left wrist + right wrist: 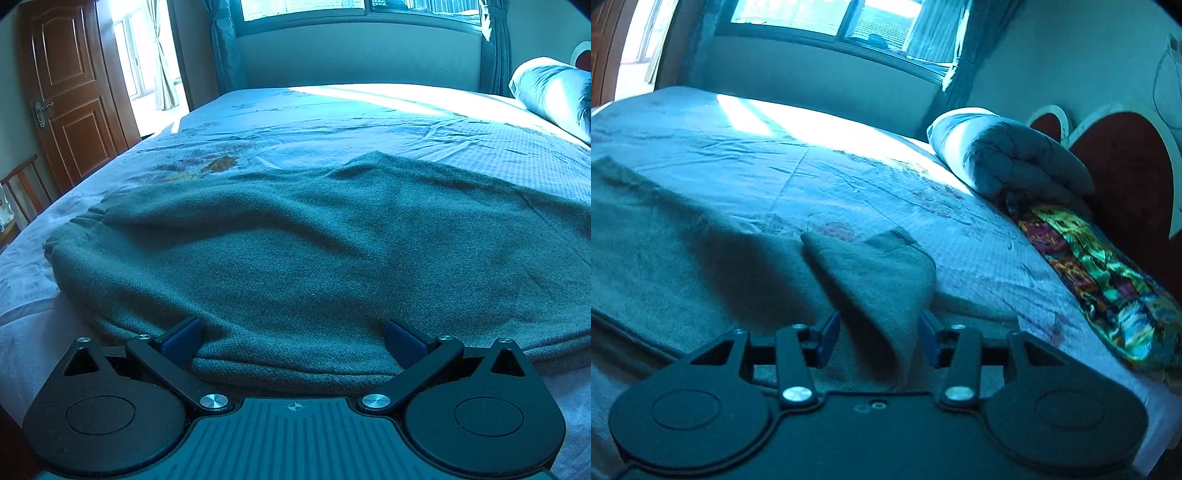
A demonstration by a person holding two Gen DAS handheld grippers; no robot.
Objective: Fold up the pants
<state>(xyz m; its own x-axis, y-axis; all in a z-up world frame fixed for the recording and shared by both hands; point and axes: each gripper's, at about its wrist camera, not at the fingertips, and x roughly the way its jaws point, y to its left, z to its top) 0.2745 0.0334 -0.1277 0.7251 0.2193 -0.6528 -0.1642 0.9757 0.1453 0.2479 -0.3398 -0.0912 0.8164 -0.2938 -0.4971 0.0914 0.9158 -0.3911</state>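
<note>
Pants spread flat across the bed, near hem between the wide-open fingers of the left gripper. Right gripper partly open, a raised fold of the fabric standing loose between its pads. Bare sheet beyond; rolled quilt at the headboard.

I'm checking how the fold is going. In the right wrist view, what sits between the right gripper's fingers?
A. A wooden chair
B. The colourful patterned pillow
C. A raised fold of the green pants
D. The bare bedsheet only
C: a peaked fold of the green pants rises between the parted fingers of the right gripper.
</note>
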